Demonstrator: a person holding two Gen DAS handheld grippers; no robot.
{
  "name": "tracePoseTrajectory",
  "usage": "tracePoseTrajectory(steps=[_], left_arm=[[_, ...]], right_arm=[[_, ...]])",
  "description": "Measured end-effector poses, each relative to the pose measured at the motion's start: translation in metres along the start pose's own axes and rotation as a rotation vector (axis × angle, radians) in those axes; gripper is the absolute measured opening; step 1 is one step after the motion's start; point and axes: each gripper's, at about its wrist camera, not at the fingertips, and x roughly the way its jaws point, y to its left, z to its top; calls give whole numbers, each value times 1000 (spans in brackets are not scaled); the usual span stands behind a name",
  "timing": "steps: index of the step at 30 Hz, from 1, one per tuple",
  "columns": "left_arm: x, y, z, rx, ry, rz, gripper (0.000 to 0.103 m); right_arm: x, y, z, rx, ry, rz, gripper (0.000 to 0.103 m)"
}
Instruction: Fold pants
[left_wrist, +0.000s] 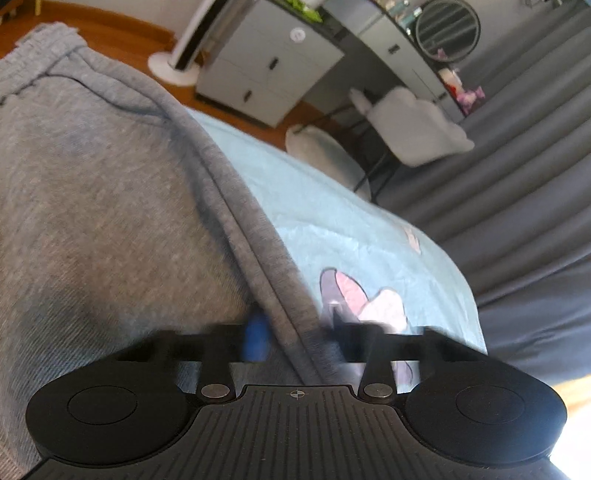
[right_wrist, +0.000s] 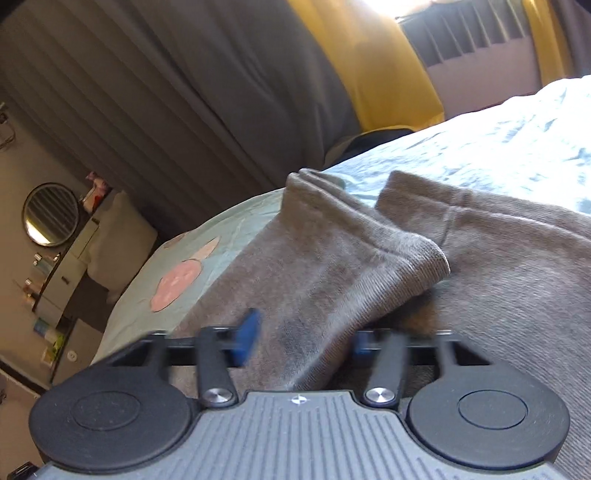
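Note:
Grey sweatpants (left_wrist: 110, 184) lie on a light blue bed sheet (left_wrist: 332, 221) with a cartoon print; their waistband (left_wrist: 37, 55) is at the top left. My left gripper (left_wrist: 299, 339) is shut on the pants' folded side edge, which runs between its fingers. In the right wrist view both leg ends show, one cuff (right_wrist: 306, 184) ahead and the other (right_wrist: 399, 188) beside it. The nearer leg (right_wrist: 314, 295) is bunched between the blue pads (right_wrist: 245, 339) of my right gripper (right_wrist: 303, 343), which is shut on it.
Past the bed stand a white drawer cabinet (left_wrist: 273, 70), a white chair (left_wrist: 413, 125), a round mirror (left_wrist: 447, 29) and a white stand's base (left_wrist: 173, 66) on the wooden floor. Grey curtains (left_wrist: 517, 166) hang along the bed's side, with a yellow curtain (right_wrist: 388, 66) further on.

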Motion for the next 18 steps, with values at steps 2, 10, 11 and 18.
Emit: tracePoseTrajectory(steps=[2,10,11,18], left_arm=[[-9,1,-2,14,2,-7,9],[-135,-1,-37,173,-116,-150,8],[-157,3,-49,180,-128,-168,8],[-246,61,-147,115,-102,-160,8]], right_arm=[[3,0,2,9,20,1,6],[-58,8,35,-61,-84,70,5],[-72,8,40,-85,-107,82,5],[-160,-28,41,-161,-158,73,5]])
